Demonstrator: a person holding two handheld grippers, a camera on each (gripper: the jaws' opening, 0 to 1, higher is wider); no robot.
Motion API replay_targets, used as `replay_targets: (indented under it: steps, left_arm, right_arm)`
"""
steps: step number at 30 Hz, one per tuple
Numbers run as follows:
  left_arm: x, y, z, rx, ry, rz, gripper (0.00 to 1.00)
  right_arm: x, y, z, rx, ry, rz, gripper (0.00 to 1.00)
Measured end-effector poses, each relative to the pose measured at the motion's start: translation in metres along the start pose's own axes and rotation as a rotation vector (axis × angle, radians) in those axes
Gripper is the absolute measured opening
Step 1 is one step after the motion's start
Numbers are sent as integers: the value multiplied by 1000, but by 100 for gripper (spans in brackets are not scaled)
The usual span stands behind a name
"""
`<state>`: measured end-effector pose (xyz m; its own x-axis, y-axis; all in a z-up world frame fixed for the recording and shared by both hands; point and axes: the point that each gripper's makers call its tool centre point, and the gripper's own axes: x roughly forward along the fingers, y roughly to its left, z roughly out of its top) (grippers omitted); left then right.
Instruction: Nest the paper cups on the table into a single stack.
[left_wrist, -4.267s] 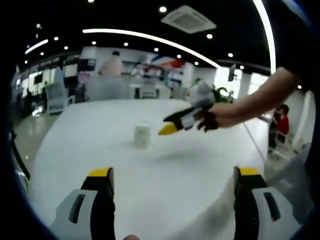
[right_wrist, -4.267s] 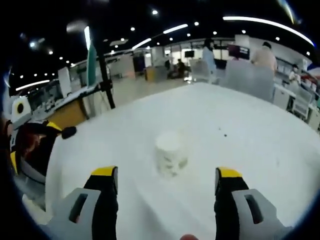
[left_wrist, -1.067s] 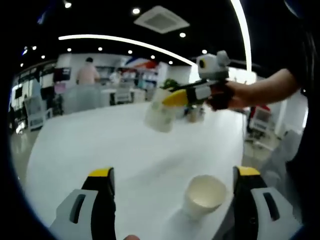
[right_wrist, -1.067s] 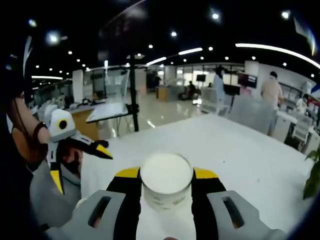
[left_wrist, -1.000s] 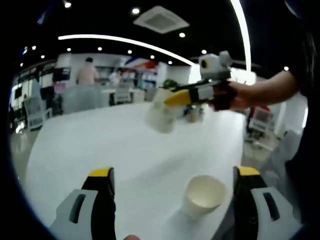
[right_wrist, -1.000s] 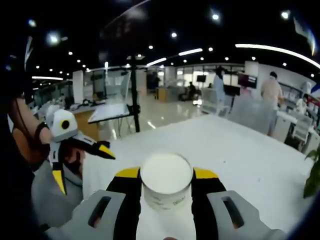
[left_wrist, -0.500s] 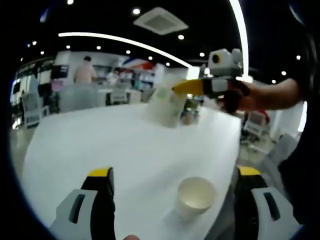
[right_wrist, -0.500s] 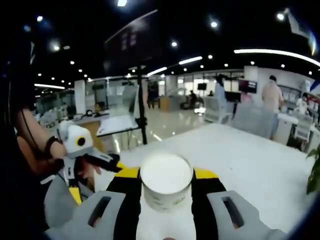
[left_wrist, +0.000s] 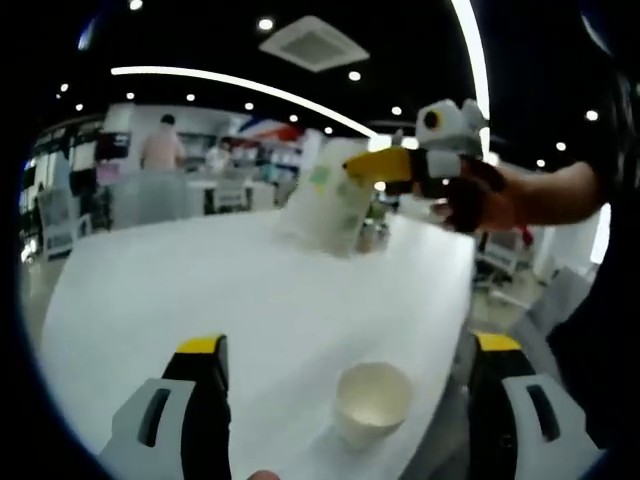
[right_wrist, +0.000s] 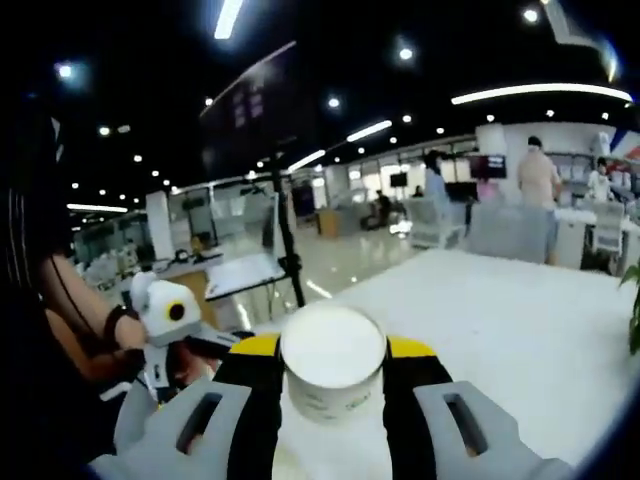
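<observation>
In the left gripper view a white paper cup (left_wrist: 372, 400) stands upright on the white table (left_wrist: 200, 290), mouth up, low between my left gripper's (left_wrist: 348, 345) open jaws and nearer the right one. Above and beyond it my right gripper (left_wrist: 368, 170) comes in from the right in a person's hand, shut on a second paper cup (left_wrist: 325, 200) held tilted in the air. In the right gripper view that held cup (right_wrist: 333, 360) sits clamped between the jaws of my right gripper (right_wrist: 333, 346), mouth toward the camera. The left gripper (right_wrist: 165, 315) shows low at the left.
The standing cup is close to the table's near right edge (left_wrist: 440, 390). The table (right_wrist: 500, 300) stretches away to the right. People (right_wrist: 540, 175), desks and chairs fill the office behind. A black pole (right_wrist: 290, 250) stands beyond the table.
Earlier the right gripper was open before a cup on the table; now it holds that cup in the air. Over the last second it rose and came nearer the left gripper.
</observation>
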<state>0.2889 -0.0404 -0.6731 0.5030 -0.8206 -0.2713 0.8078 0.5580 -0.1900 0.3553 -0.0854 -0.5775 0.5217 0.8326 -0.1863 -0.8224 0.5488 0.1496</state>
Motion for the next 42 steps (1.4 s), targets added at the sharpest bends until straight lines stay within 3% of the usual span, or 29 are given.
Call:
replay_targets:
  steps: [5, 10, 18, 22, 34, 42]
  left_arm:
    - [2, -11, 0, 10, 8, -23, 97]
    - [8, -27, 4, 5, 7, -62, 93]
    - [7, -43, 23, -10, -71, -106, 86]
    - [2, -43, 27, -41, -91, -101, 80]
    - [-17, -32, 34, -64, -139, -79, 62]
    - [-25, -31, 39, -95, -156, -113, 43]
  right_arm:
    - [0, 16, 5, 32, -37, 52, 36]
    - [5, 31, -6, 23, -12, 97, 36]
    - [5, 42, -20, 15, 17, 142, 36]
    - [3, 44, -26, 3, 26, 154, 36]
    - [0, 54, -36, 81, 13, 240, 36]
    - [-5, 63, -44, 123, 7, 296, 36]
